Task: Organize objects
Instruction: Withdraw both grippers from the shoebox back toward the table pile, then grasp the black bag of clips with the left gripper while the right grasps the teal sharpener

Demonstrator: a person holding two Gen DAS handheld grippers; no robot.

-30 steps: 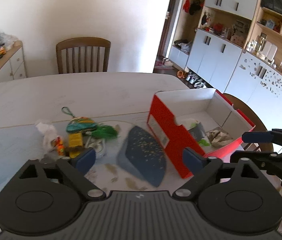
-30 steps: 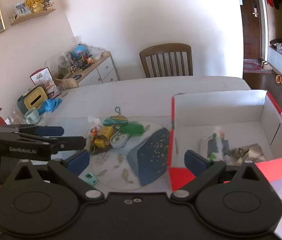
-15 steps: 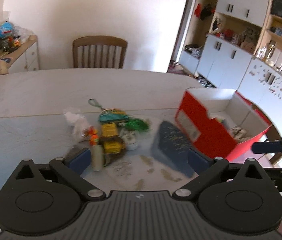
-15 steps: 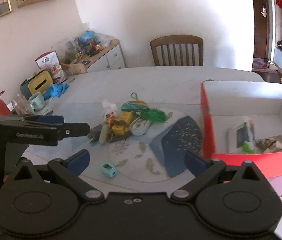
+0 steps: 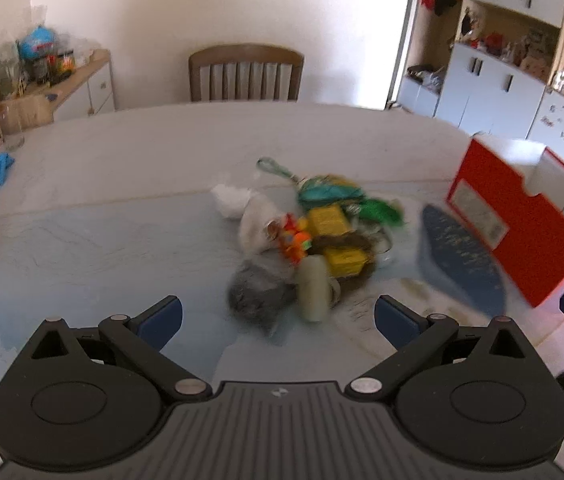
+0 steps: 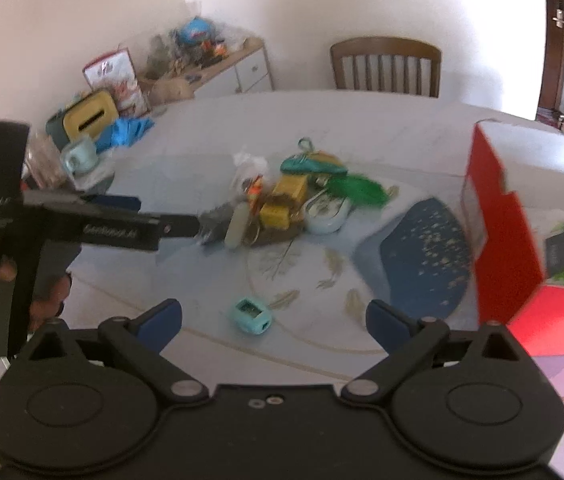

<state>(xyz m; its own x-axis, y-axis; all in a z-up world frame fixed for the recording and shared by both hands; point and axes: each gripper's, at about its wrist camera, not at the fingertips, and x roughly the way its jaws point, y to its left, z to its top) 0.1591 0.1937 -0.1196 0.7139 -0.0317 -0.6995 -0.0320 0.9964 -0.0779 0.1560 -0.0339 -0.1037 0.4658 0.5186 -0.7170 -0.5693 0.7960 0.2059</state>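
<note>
The table [image 5: 130,168] has a smooth, pale, stone-like top with a faint sheen. The red box [image 6: 498,240] looks like matt cardboard, white inside. Both grippers, left [image 5: 278,318] and right [image 6: 274,316], are matt black plastic with blue pads [image 6: 162,316]. The chair [image 5: 246,72] is brown wood. The small teal device [image 6: 253,316] looks like glossy plastic.

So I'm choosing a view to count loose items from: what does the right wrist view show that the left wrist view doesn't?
Only the right wrist view shows the small teal gadget lying apart from the pile, the things inside the red box, and the yellow tissue box. Only the left shows the white cabinets. Both share the pile, blue mat and chair.
</note>
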